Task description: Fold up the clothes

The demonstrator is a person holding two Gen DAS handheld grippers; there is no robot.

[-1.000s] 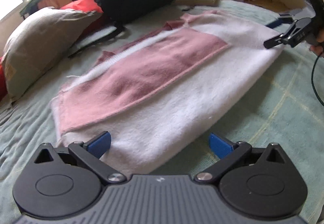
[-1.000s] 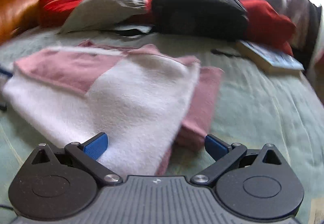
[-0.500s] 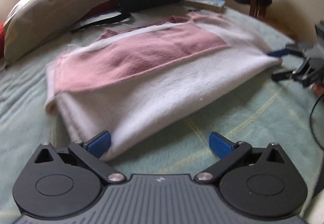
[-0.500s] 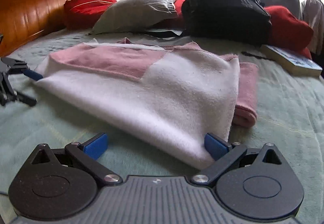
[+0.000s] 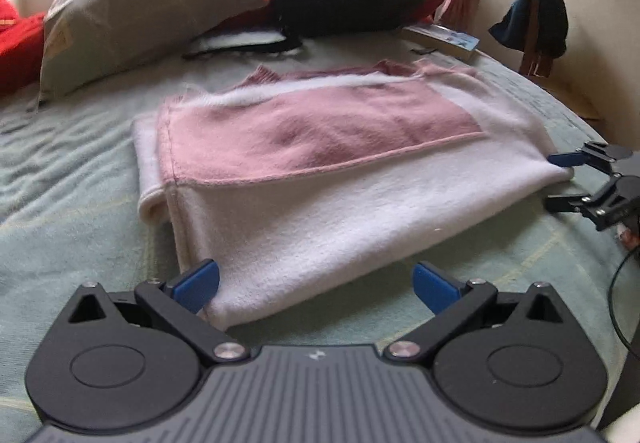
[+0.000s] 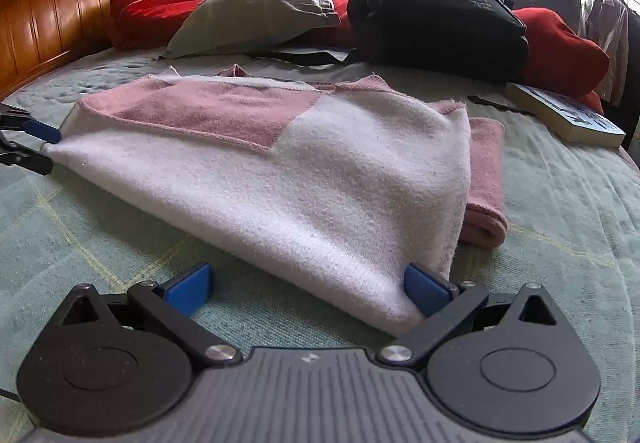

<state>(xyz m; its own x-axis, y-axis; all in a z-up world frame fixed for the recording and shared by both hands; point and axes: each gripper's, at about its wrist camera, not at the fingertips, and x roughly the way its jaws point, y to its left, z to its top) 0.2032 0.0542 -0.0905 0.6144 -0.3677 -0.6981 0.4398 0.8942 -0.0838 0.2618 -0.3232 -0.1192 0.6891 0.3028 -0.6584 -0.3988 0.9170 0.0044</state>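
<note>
A folded pink-and-white garment point(image 5: 320, 179) lies flat on the pale green bedspread point(image 5: 72, 243) of a bed, roughly in the middle of the mattress, with a pink panel on top toward the far side and plain white cloth nearer the cameras. In the left wrist view the left hand-held gripper point(image 5: 316, 283) sits low at the garment's near corner with its jaws spread wide; its left blue fingertip point(image 5: 196, 283) is just beside the white edge, the other lies over bare bedspread, and nothing is clamped between them. In the right wrist view the right hand-held gripper point(image 6: 306, 285) is likewise spread wide at the opposite near corner, its right blue fingertip point(image 6: 424, 287) against the white corner, its left one over the bedspread, gripping nothing. Each gripper shows in the other's view at the garment's far end: the right one at the right edge point(image 5: 592, 183), the left one at the left edge point(image 6: 24, 143). A rolled pink sleeve point(image 6: 486, 183) pokes out from under the right side of the fold. Behind the garment lie a grey pillow point(image 6: 260, 11), a black backpack point(image 6: 436, 3), red cushions point(image 6: 160, 3) and a book point(image 6: 564, 115); a wooden headboard point(image 6: 48, 11) stands at far left.
</note>
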